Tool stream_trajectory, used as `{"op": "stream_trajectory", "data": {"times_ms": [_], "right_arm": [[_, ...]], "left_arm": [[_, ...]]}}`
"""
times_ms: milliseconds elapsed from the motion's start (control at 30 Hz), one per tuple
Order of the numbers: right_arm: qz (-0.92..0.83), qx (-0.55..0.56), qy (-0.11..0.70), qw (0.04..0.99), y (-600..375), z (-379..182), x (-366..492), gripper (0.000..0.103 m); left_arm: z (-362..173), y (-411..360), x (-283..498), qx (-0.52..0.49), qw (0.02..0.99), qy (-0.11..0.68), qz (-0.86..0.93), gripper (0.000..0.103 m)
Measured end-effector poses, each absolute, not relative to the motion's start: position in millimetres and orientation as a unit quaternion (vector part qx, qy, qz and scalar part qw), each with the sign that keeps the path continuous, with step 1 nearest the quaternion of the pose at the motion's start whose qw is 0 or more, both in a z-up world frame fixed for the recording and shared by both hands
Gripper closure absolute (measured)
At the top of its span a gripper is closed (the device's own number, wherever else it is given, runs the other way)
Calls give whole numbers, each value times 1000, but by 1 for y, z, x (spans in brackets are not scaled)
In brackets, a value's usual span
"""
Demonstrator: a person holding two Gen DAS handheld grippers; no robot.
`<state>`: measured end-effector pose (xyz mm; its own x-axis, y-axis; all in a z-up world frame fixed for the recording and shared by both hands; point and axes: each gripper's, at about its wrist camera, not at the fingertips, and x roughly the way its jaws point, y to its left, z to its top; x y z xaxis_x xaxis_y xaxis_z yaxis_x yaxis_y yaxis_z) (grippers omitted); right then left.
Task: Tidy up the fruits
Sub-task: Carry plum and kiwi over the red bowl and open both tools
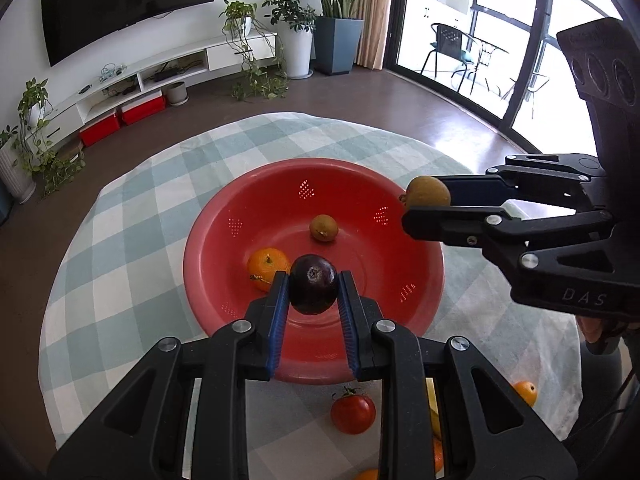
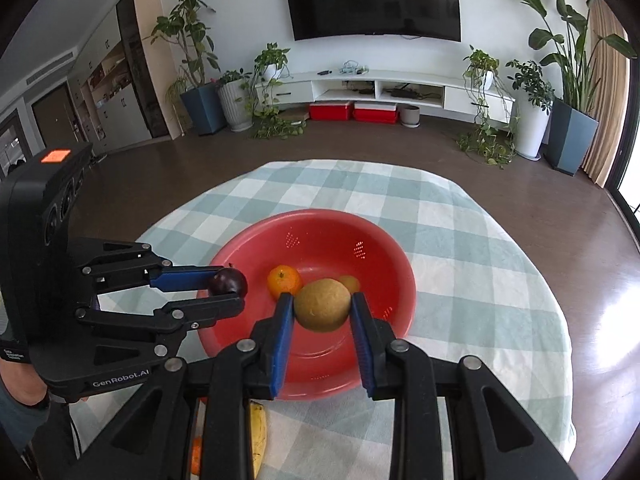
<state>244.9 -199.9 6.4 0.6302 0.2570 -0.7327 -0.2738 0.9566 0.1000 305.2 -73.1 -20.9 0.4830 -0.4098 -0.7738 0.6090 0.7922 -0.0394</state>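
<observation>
On the counter (image 1: pixel 120 216), under a pale green and white checked cloth, stands a red perforated bowl (image 1: pixel 248 216) holding an orange (image 1: pixel 266 266) and a small brownish-green fruit (image 1: pixel 324 228).

Left gripper (image 1: pixel 313 284): fingers clamped on a dark purple plum (image 1: pixel 313 290), held above the near part of the bowl. The right wrist view shows the same gripper from the side, over the bowl's left rim (image 2: pixel 224 256).

Right gripper (image 2: pixel 322 306): fingers closed on a round yellow-brown fruit (image 2: pixel 323 305), held over the bowl. In the left wrist view it reaches in from the right, over the bowl's right edge.

Hidden or cut off:
- the small fruit in the bowl is mostly covered by the held fruit in the right wrist view;
- a banana (image 2: pixel 258 436) on the cloth is partly behind the right gripper's frame;
- an orange fruit beside it is cut to a sliver, kind unclear;
- more orange fruit at the bottom of the left wrist view is largely blocked.

Writing: "GenRobot.AI" on the left gripper body in the right wrist view; "DAS" on the right gripper body in the left wrist view. A small white label by the person's wrist is too small to read.

Left wrist view only: a tomato (image 1: pixel 353 414) with green stalk on the cloth near the bowl, and a further orange (image 1: pixel 526 392) at the right.
</observation>
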Motion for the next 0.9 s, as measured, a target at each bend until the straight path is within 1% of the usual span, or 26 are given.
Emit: {"op": "stream_trajectory", "data": {"times_ms": [267,567,800,867,900], "right_arm": [[146,-66,449,879,-179,-32,263,72],[139,-86,471,867,-177,-51,268,72],[132,-86,471,868,-178,-53,268,71],[129,-87,470,869,-178,-53,268,70],[127,-86,469,870,-178,-52,268,68]], "left_arm": [[-55,-87,322,144,838,434,-297,80],[-78,-87,326,153,830,449,-293,80],[-78,-88,323,160,834,445,-286,79],[-76,-87,322,160,837,443,-280,75],[-74,-87,321,159,838,441,-279,74]]}}
